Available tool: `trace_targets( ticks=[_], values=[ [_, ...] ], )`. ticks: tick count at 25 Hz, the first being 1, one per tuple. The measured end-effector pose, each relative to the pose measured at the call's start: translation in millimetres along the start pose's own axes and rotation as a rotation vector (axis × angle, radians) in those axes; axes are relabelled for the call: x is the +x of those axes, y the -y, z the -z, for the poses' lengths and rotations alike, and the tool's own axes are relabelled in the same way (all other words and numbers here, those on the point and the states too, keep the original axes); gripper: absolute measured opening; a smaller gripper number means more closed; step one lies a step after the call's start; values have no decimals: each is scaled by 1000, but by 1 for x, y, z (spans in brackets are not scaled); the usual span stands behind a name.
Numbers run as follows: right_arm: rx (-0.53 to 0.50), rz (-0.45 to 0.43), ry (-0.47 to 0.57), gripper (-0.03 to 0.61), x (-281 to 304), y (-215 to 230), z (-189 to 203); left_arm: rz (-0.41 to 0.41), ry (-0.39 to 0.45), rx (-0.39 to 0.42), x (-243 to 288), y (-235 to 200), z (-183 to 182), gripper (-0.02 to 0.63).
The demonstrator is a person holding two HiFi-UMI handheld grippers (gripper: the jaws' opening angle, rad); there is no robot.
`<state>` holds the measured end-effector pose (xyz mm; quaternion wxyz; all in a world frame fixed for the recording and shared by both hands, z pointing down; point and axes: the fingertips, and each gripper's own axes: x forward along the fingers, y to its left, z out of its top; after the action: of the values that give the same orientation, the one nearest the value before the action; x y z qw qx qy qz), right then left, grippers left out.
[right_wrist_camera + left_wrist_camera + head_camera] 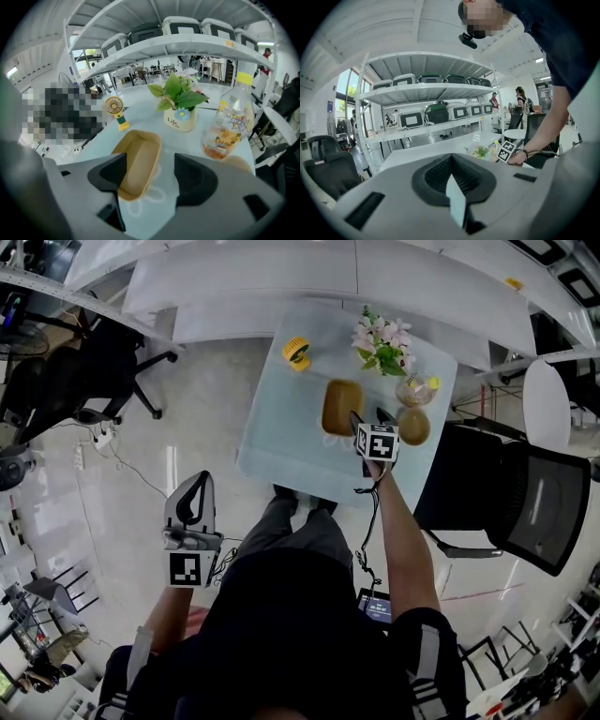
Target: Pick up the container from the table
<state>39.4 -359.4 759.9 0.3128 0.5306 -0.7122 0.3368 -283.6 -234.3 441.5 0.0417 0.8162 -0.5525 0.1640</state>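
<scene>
The tan oblong container lies open-side up on the pale glass table. My right gripper hovers at its near right end, tilted downward. In the right gripper view the container has its near end between the jaws of my right gripper; the jaws stand wide apart and the pads do not press on it. My left gripper hangs low at the left, well off the table, over the floor. In its own view my left gripper has its pads together with nothing between them.
On the table stand a yellow hand fan, a flower pot, a clear bottle and a round tan dish right of the container. A black chair is at the table's right, an office chair at far left.
</scene>
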Motion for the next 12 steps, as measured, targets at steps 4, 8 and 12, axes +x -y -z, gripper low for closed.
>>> trace_targets(
  ticks=[4,8,12],
  values=[
    [4,-10,-29,298,12,-2,6,-3,-16,-8,3,-5,5,5],
    [13,-23,-59,240,21,-1,12,-6,-21,1,5,-7,8,5],
    [26,-22,-76,212,25,0,14,-9,-16,3,4,-9,8,5]
  ],
)
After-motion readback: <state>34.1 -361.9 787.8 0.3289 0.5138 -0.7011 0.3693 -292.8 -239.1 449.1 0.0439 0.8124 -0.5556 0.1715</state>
